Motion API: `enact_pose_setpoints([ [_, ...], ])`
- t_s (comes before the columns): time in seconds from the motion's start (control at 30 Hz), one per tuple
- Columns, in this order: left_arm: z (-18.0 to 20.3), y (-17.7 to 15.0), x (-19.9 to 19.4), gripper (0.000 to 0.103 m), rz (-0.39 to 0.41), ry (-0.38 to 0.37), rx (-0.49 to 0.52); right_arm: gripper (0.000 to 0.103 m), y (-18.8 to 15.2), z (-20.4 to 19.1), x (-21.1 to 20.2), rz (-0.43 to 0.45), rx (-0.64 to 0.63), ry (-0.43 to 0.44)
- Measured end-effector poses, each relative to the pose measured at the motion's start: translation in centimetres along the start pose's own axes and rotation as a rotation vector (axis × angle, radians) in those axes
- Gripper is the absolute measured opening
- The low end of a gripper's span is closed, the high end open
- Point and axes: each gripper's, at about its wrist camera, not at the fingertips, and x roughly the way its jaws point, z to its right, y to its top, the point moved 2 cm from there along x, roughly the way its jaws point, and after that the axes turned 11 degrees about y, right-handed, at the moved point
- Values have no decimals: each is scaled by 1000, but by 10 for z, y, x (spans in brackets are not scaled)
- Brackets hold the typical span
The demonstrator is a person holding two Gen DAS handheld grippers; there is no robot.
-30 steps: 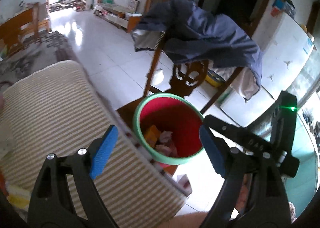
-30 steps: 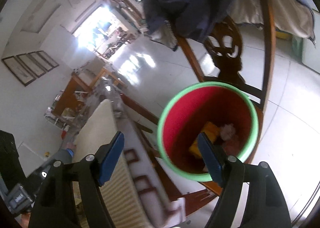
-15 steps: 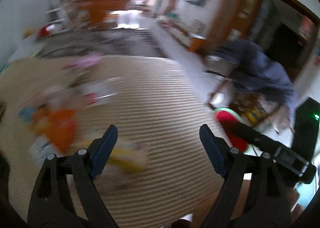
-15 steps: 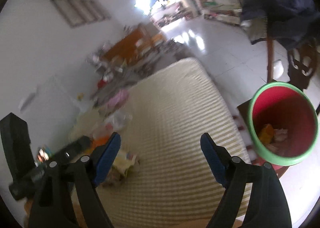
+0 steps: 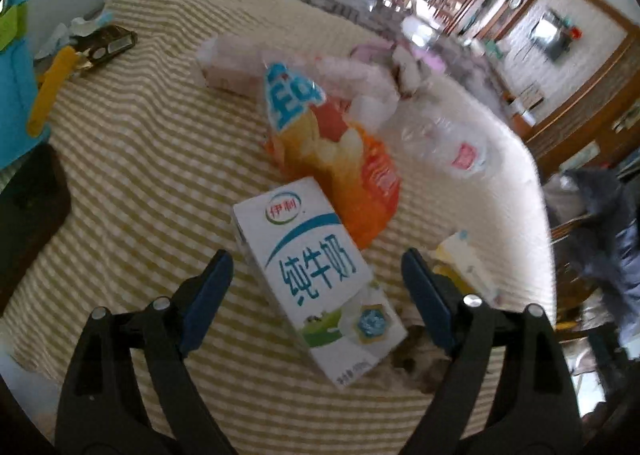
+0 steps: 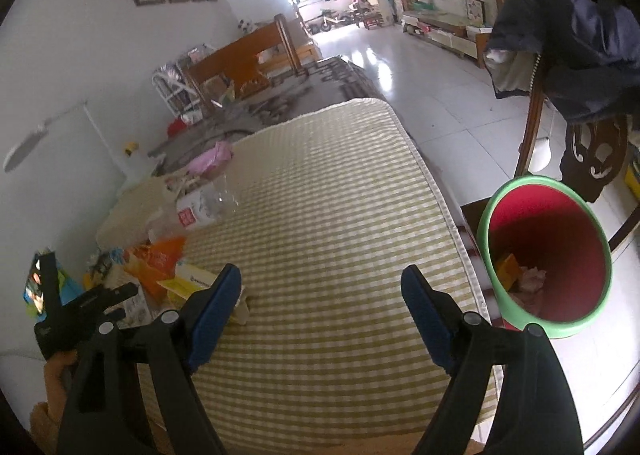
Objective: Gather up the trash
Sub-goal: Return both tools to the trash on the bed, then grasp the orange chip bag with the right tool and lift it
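In the left wrist view my left gripper (image 5: pixel 316 287) is open just above a white milk carton (image 5: pixel 316 275) that lies between its jaws on the striped cloth (image 5: pixel 152 159). Behind it lie an orange snack bag (image 5: pixel 340 159), a clear plastic bottle (image 5: pixel 448 143) and a yellow-white wrapper (image 5: pixel 464 267). In the right wrist view my right gripper (image 6: pixel 320 307) is open and empty over the cloth (image 6: pixel 340 215). The red bin with a green rim (image 6: pixel 552 251) stands off the table's right edge and holds some trash. The bottle (image 6: pixel 204 203), the orange bag (image 6: pixel 160 259) and the left gripper's body (image 6: pixel 76 307) show at the left.
A wooden chair draped with a dark blue jacket (image 6: pixel 576 35) stands behind the bin. A dark box (image 5: pixel 108 43) and a yellow object (image 5: pixel 52 83) lie at the cloth's far left. A pink wrapper (image 6: pixel 212 155) lies far back. White tiled floor (image 6: pixel 440 103) runs to the right.
My left gripper has swung from the bin to the trash pile and now hovers over the milk carton. My right gripper has pulled back from the bin to over the cloth. Both stay open.
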Motion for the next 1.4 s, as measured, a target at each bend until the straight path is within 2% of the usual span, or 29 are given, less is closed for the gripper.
enact_pose_setpoints([
  [0.13,5,-1,16,83,-44,-16,-4,80,0,5,0,-4,15,9],
  [0.2,7,-2,16,72,-35,-22,0,80,1,7,1,-7,26,17],
  [0.27,15,-4,15,68,-29,-45,32,80,0,6,1,-8,28,21],
  [0.43,31,-8,11,64,9,-38,110,81,1,5,1,-13,26,26],
  [0.5,31,-8,12,63,6,-43,97,81,1,5,3,-23,25,25],
  [0.63,15,-6,15,63,-16,-92,-3,81,2,0,13,-62,16,39],
  [0.7,-1,0,5,63,25,-125,-74,81,5,-8,23,-81,-1,44],
  [0.83,-25,14,-25,59,157,-103,-137,81,7,-36,52,-145,-63,56],
  [0.87,-31,18,-35,48,196,-100,-151,81,7,-43,58,-159,-82,60],
  [0.97,-43,26,-51,46,259,-108,-193,83,9,-75,80,-200,-172,61],
  [1.0,-46,27,-54,41,270,-116,-206,87,9,-85,87,-209,-202,64],
  [1.07,-53,28,-59,37,282,-138,-229,87,11,-111,103,-228,-278,73],
  [1.27,-77,30,-60,37,261,-198,-309,88,10,-177,161,-304,-483,81],
  [1.4,-90,33,-63,37,264,-216,-353,88,1,-210,203,-369,-576,91],
])
